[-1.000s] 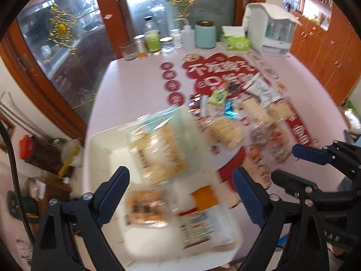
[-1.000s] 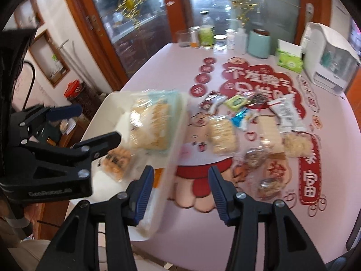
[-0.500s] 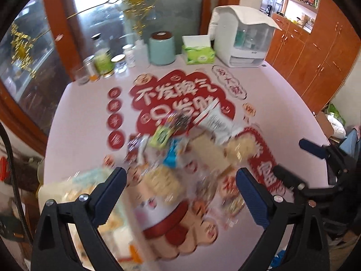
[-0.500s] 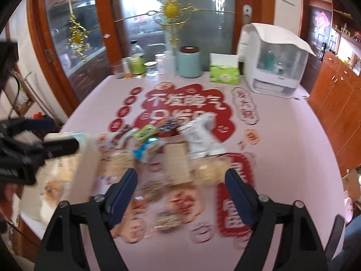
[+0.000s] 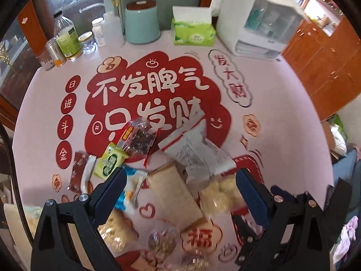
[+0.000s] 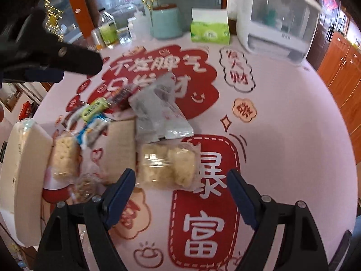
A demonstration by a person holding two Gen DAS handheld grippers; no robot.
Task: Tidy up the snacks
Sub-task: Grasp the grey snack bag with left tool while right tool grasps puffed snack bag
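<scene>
Several snack packs lie in a loose pile on the pink table: a white-grey foil pack (image 5: 196, 153) (image 6: 158, 113), a clear pack of pale puffs (image 5: 222, 195) (image 6: 168, 166), a long beige pack (image 5: 174, 197) (image 6: 120, 149), a green pack (image 5: 110, 161) and a dark red pack (image 5: 138, 137). My left gripper (image 5: 180, 192) is open and empty above the pile. My right gripper (image 6: 181, 194) is open and empty, just in front of the puffs pack. A white tray (image 6: 27, 169) with snacks stands at the table's left edge.
At the back of the table stand a teal canister (image 5: 142, 22), a green tissue box (image 5: 193, 32), a white appliance (image 5: 259, 20) and several bottles and jars (image 5: 67, 40). Wooden cabinets (image 5: 327, 56) are to the right. The left gripper shows in the right wrist view (image 6: 52, 58).
Both grippers have swung right from the white tray to the snack pile and moved closer to it. Both stay open and empty.
</scene>
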